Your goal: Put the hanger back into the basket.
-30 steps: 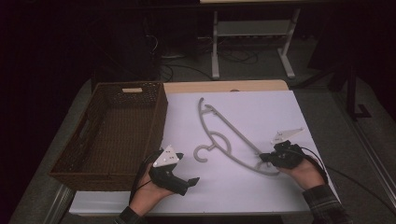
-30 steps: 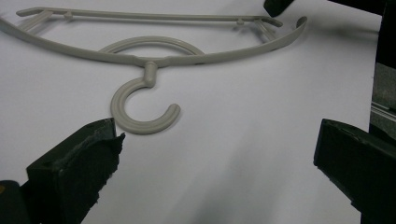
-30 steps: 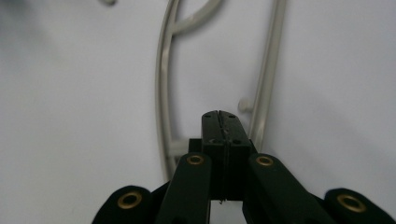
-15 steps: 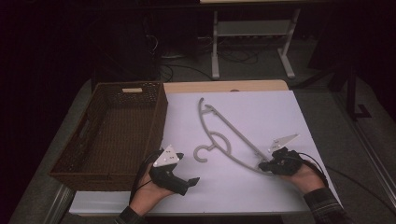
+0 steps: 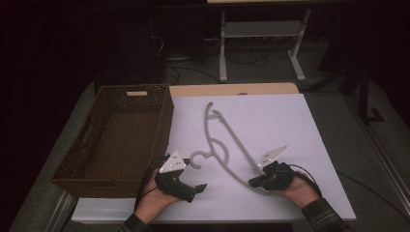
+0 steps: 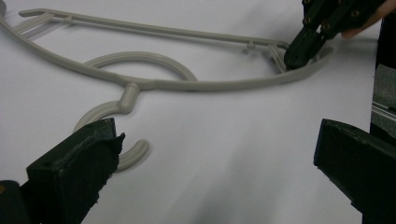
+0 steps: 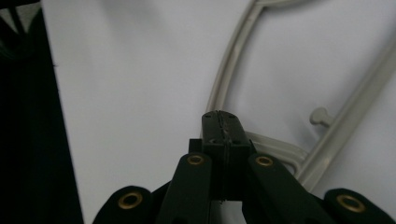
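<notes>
Two fingers of your right gripper (image 5: pixel 255 181) are clamped on the hanger (image 5: pixel 227 145) at its near end; your left gripper (image 5: pixel 196 188) sits spread beside its hook. Light, stiff, slick plastic, flat on the worktop (image 5: pixel 270 121) beside the basket (image 5: pixel 116 140): take its bar.

High view: dim overall. The white table (image 5: pixel 290 125) is the brightest area; the room behind falls into near-black with detail lost. The picture is soft and grainy, and the basket (image 5: pixel 116 140) weave is only faintly resolved. Shadows on the table are weak.

Left gripper view: evenly lit, no glare. The grey hanger (image 6: pixel 154 81) is fairly sharp and casts soft, diffuse shadows; the near black jaws are out of focus, their surfaces almost featureless.

Right gripper view: the table reads pale and slightly hazy, with a broad soft shadow at upper left. The left edge is black. Brass rivets catch small highlights.
</notes>
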A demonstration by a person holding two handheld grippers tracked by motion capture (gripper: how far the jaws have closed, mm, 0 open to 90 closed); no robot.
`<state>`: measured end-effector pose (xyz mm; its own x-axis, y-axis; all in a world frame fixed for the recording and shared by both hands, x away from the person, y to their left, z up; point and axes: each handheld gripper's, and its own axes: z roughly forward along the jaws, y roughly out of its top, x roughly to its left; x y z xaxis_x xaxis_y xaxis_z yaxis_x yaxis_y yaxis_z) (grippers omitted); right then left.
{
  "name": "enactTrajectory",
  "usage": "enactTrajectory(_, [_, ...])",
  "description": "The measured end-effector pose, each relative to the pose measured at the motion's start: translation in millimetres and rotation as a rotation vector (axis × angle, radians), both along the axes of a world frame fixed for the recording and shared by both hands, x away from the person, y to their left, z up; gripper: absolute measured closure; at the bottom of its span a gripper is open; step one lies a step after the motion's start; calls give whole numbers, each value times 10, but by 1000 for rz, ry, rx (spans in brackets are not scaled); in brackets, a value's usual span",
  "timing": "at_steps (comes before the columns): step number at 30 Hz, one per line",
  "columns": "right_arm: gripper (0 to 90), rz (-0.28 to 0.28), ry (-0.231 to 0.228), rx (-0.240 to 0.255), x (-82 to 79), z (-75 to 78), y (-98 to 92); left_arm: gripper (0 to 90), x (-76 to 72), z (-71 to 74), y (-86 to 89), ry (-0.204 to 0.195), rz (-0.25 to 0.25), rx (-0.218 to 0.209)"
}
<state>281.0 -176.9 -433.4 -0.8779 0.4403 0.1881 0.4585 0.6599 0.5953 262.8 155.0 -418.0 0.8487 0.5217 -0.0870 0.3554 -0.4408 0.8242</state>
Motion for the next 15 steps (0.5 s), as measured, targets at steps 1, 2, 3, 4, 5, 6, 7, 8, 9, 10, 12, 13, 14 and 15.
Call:
enactTrajectory(1, [900, 15, -1, 5, -15, -2, 57, 0, -1, 0, 0, 0, 0, 1])
enactTrajectory(2, [900, 31, -1, 8, -35, -2, 116, 0, -1, -1, -1, 0, -1, 2])
enactTrajectory(3, [900, 49, 0, 11, -54, -3, 174, 0, -1, -2, -2, 0, 0, 1])
enactTrajectory(4, [900, 66, 4, 15, -72, -5, 231, 0, -1, -2, -2, 0, 0, 1])
enactTrajectory(5, [900, 82, 7, 20, -93, -7, 287, 0, -1, -1, 0, 0, 0, 2])
enactTrajectory(6, [900, 99, 11, 27, -114, -12, 342, 0, -1, 0, 1, -1, 0, 2])
enactTrajectory(7, [900, 117, 11, 32, -133, -16, 397, 0, -1, -1, 1, -1, 0, 2])
enactTrajectory(8, [900, 132, 13, 34, -153, -17, 449, 0, 0, -1, 1, 0, 0, 1])
enactTrajectory(9, [900, 144, 15, 37, -171, -19, 500, 0, 1, -3, 1, -1, 0, 2])
enactTrajectory(10, [900, 154, 19, 41, -189, -20, 548, 0, 0, -4, -1, 0, -1, 2])
enactTrajectory(12, [900, 175, 23, 47, -218, -25, 628, 0, -3, -3, -5, -1, -1, 4])
enactTrajectory(13, [900, 184, 22, 48, -229, -25, 659, 0, -5, -3, -8, -1, 0, 5])
enactTrajectory(14, [900, 185, 20, 49, -233, -25, 671, 0, -3, -4, -9, -2, 4, 16])
enactTrajectory(15, [900, 186, 17, 48, -234, -25, 671, 0, -1, -6, -11, 0, 8, 21])
